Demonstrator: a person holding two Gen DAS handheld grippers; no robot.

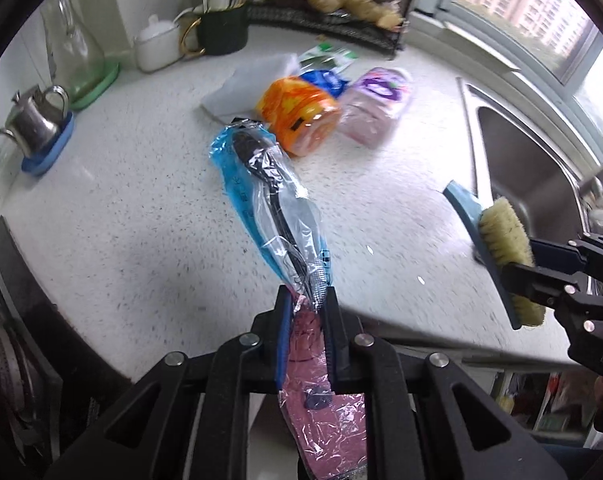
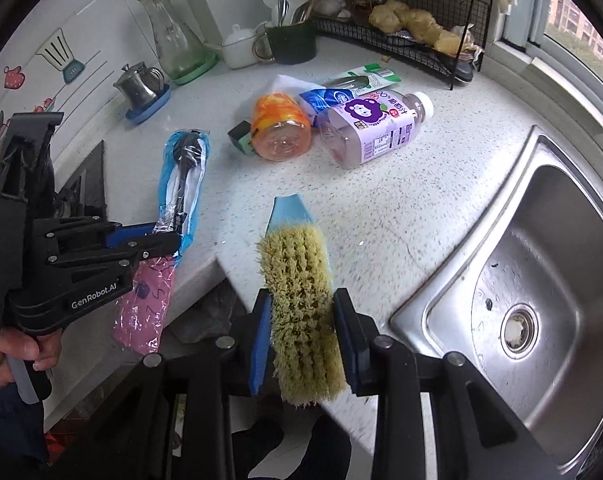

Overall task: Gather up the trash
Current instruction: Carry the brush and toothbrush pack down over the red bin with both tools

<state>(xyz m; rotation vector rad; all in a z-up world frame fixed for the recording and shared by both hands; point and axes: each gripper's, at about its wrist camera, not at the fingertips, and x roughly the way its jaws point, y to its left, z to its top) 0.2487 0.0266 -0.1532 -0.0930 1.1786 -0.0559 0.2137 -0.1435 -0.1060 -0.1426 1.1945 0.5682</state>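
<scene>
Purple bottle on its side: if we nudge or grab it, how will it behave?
The purple bottle lies on its side on the counter, so a sideways nudge may well roll it, perhaps against the orange jar beside it. It looks like thin clear plastic and near empty: probably light and squashy. The glossy label could be slippery.

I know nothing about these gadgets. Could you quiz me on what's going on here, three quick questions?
1. True or false: the left gripper holds a plastic-wrapped spoon.
2. What does the right gripper grip? A) scrub brush B) a cup C) a sponge
3. Fill in: the purple bottle and orange bottle lie on the ____.

Key: 1 true; 2 A; 3 countertop.
</scene>
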